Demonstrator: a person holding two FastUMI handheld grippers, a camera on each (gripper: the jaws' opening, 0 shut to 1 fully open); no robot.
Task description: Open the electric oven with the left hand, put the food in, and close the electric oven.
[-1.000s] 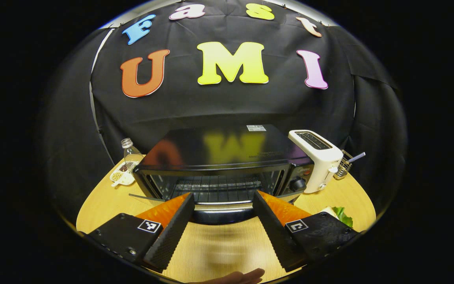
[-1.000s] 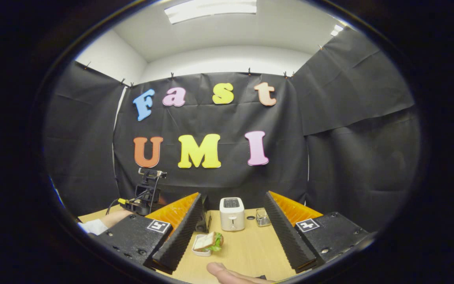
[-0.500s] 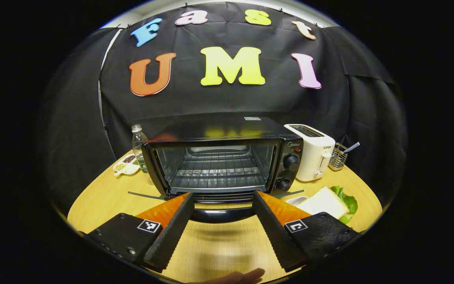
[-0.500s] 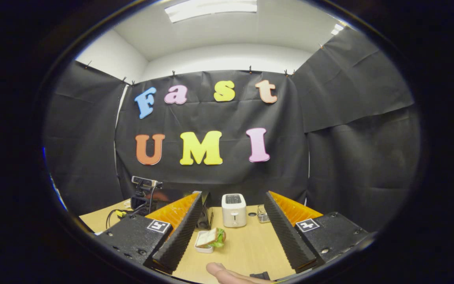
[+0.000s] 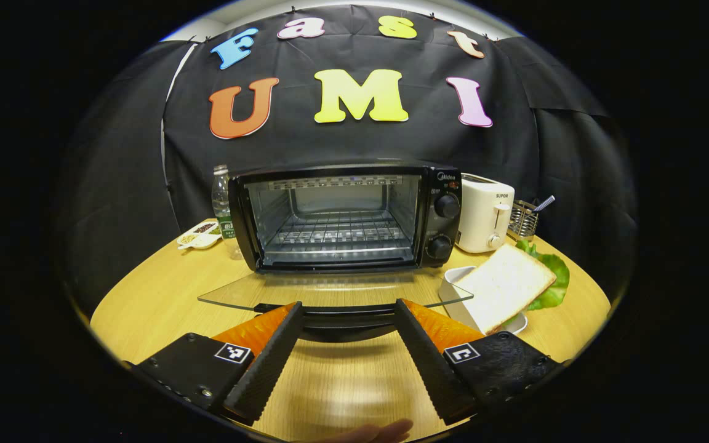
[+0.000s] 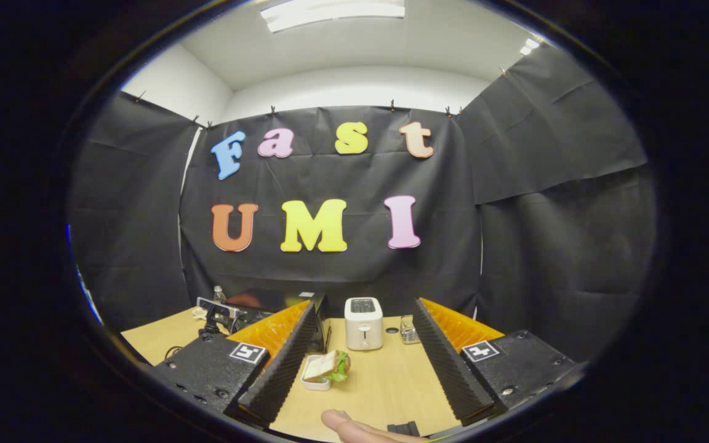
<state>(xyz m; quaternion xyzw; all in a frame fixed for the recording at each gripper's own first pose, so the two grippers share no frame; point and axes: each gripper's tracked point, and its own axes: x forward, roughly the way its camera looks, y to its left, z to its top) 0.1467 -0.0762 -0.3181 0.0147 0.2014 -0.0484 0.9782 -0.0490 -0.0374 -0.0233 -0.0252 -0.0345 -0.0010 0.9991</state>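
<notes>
I see the oven [image 5: 345,215] open on the tabletop [image 5: 157,289], glass door [image 5: 330,290] down flat, handle [image 5: 342,315] between my left gripper [image 5: 345,332] fingers, which are spread apart. Sandwich [image 5: 505,286] on its dish sits just right of the door. Right gripper [image 6: 364,354] fingers also apart, gripping nothing.
</notes>
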